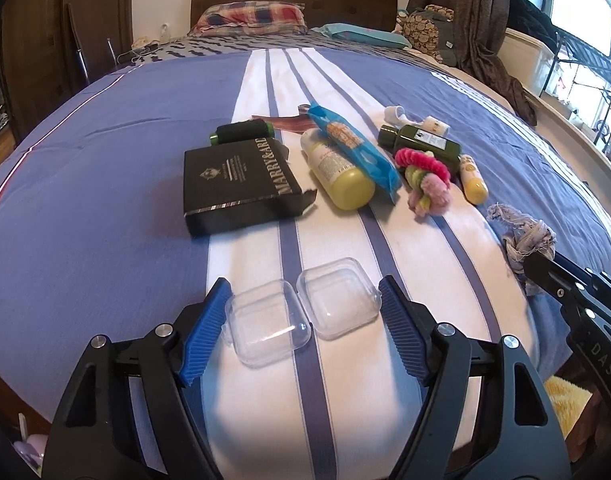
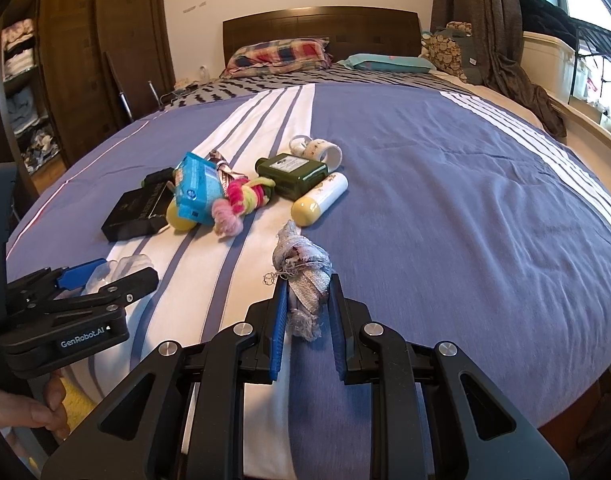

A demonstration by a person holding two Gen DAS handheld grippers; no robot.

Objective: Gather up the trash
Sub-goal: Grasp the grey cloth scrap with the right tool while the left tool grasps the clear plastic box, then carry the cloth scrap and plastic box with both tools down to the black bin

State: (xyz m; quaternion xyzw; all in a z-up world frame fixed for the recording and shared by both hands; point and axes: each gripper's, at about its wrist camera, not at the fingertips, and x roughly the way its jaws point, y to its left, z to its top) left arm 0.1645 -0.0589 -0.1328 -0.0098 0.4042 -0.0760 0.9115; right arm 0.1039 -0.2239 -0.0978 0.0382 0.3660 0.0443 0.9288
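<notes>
An open clear plastic case lies on the bed between the wide-apart fingers of my left gripper, which is open around it; the left finger's pad touches the case. It shows faintly in the right wrist view. My right gripper is shut on a frayed grey cloth scrap, also seen in the left wrist view. A pile lies further up: black box, yellow-capped bottle, blue packet, pink-green yarn scrunchies, green bottle, small yellow tube.
The blue and white striped bedspread covers the bed. Pillows and a headboard are at the far end. A wardrobe stands left, curtains and a window shelf right. Tape rolls and a black thread spool lie by the pile.
</notes>
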